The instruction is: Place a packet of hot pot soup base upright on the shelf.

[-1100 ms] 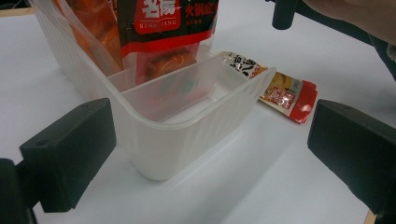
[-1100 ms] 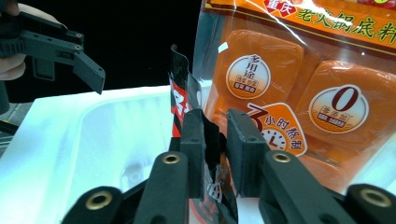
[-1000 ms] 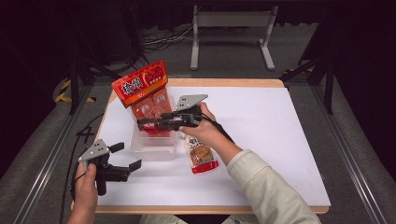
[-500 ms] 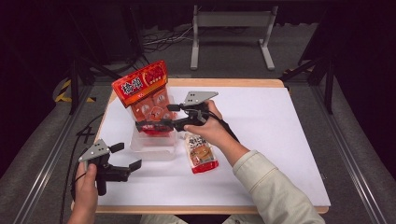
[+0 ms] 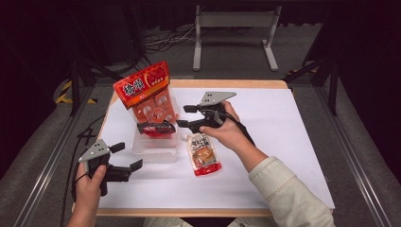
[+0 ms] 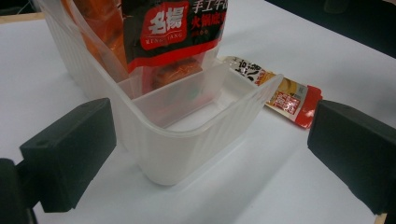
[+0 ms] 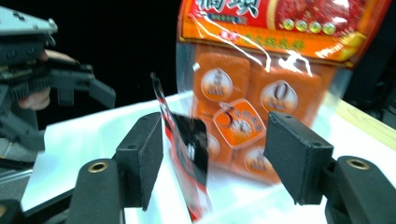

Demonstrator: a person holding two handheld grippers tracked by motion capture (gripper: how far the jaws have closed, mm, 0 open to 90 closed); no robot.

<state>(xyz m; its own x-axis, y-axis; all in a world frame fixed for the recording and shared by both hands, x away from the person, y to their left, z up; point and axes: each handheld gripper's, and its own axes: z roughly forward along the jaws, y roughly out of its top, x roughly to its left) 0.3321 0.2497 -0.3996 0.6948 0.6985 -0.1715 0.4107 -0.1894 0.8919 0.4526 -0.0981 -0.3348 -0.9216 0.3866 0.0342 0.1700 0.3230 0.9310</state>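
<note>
The tabletop (image 5: 283,142) is a white sheet over a wooden board whose pale edge shows along its far and near sides. Around it the room is dark: grey carpet, black cables on the floor at 11 o'clock, a grey metal stand (image 5: 234,35) at 12 o'clock, and metal rails running down both sides.

A clear plastic bin (image 5: 156,144) stands left of the tabletop's centre. A big orange snack bag (image 5: 144,94) stands upright in its far part, rising well above the rim. A black-and-red packet (image 5: 156,127) sits in the bin in front of that bag. A small pouch (image 5: 203,153) lies flat on the tabletop just beside the bin, at its 3 o'clock.

The right tool (image 5: 182,116) hovers over the bin's 2 o'clock corner, pointing toward 9 o'clock. Its jaws have just been opening and stand wide; in the right gripper view the packet hangs between them close to 1 pad, not pinched.

The left tool (image 5: 127,156) rests at the tabletop's 8 o'clock, jaws wide and holding nothing, just short of the bin's near wall.
</note>
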